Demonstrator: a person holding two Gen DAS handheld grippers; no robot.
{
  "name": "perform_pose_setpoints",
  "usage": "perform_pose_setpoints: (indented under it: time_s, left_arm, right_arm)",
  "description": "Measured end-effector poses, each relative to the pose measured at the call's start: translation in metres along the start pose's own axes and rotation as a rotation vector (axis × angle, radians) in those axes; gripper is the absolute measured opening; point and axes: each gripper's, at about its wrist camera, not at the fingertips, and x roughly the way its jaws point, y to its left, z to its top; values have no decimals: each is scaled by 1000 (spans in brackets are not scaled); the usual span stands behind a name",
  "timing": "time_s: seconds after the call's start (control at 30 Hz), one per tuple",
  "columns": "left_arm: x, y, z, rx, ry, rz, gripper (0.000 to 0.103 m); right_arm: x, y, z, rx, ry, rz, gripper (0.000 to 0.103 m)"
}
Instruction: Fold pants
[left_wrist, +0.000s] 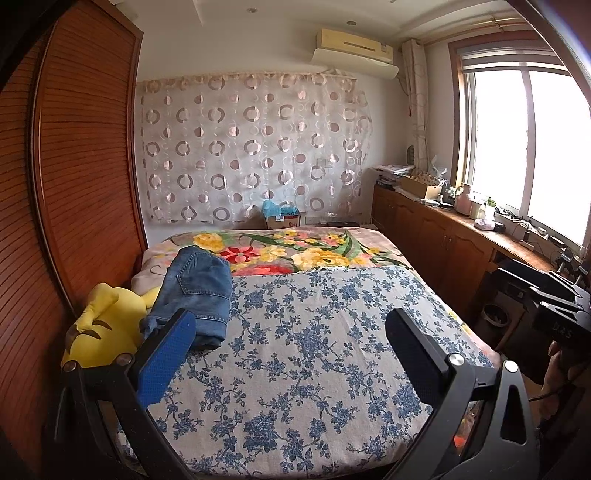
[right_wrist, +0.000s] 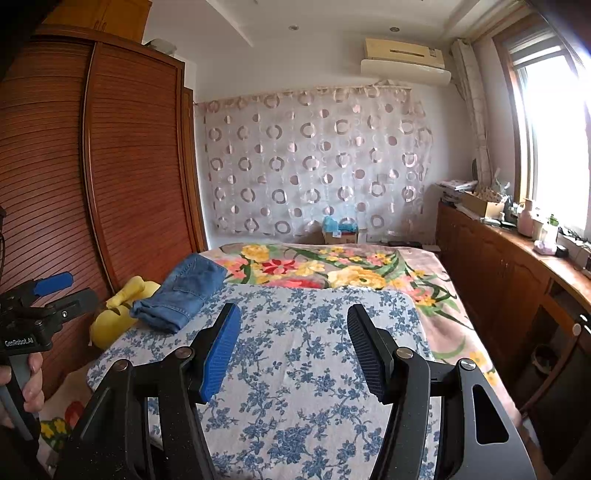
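- Jeans (left_wrist: 194, 291) are lying folded on the bed (left_wrist: 314, 332), at its left edge beside a yellow plush toy (left_wrist: 99, 325), apparently set aside there as done.
- We are holding the left tongs (left_wrist: 291, 332) and right tongs (right_wrist: 293, 347) wide and empty above the blue floral sheet (right_wrist: 295, 369), apart from the bundle, likely because nothing needs gripping.
- Their long axis is running away from us toward the far wall, the folded end nearest us.

Yellow plush toy (left_wrist: 107, 325) half behind folded jeans (left_wrist: 195, 291) — windowsill clutter (left_wrist: 517, 225) too small.
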Motion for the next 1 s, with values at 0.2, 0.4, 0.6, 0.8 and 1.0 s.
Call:
perform_pose_setpoints:
  time_s: [0.2, 0.4, 0.6, 0.8, 1.0]
  left_arm:
    - [0, 0, -1, 1, -1, 4, 103]
    - [-1, 1, -1, 0, -3, 0, 103]
    - [0, 1, -2, 0, -3, -1, 103]
    - [0, 2, -2, 0, -4, 0, 103]
    - [0, 1, -3, 0, -4, -1, 103]
  right_arm:
    - [-1, -2, 0, -2, 0, -2, 62]
    - [1, -3, 0, 0, 3, -4, 62]
    - [2, -4, 1, 5, 5, -1, 62]
    - [2, -4, 0, 3, 6, 1, 62]
    - [2, -5, 0, 3, 3, 3, 62]
